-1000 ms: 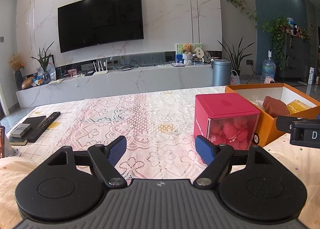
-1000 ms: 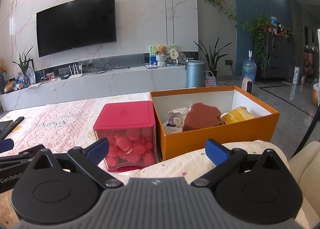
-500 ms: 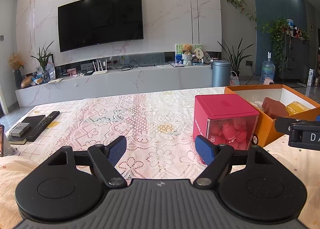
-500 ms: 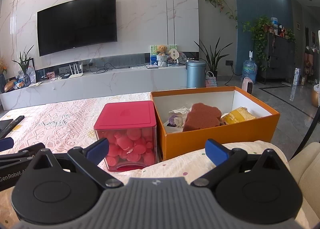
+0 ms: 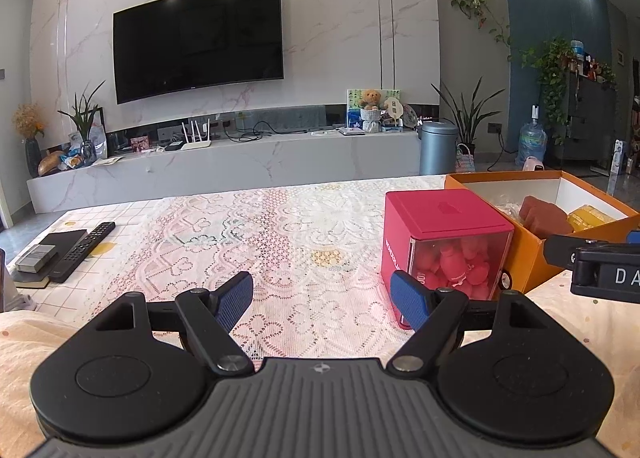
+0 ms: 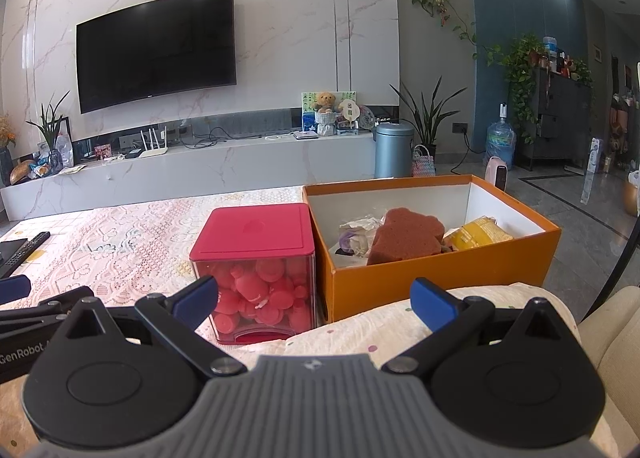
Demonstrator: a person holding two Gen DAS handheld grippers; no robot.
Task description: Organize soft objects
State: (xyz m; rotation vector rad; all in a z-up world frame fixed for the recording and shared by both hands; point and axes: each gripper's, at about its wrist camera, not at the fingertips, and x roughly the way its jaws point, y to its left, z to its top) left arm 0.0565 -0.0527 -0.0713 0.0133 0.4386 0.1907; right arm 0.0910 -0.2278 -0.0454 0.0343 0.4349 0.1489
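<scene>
An open orange box [image 6: 440,278] sits on the lace tablecloth and holds a brown sponge [image 6: 406,236], a yellow sponge [image 6: 478,236] and crumpled wrapping. To its left stands a red-lidded clear cube [image 6: 256,258] full of pink soft pieces. Both show in the left wrist view, the box [image 5: 532,262] and the cube [image 5: 444,242]. My right gripper [image 6: 316,300] is open and empty, in front of the cube and box. My left gripper [image 5: 322,300] is open and empty over the tablecloth, left of the cube.
A remote [image 5: 82,252] and a dark flat device with a small grey box lie at the table's left edge. A light quilt [image 6: 400,330] covers the near edge. The TV wall and console lie beyond the table.
Both views have shifted very slightly; the grippers stay open and nothing on the table has moved.
</scene>
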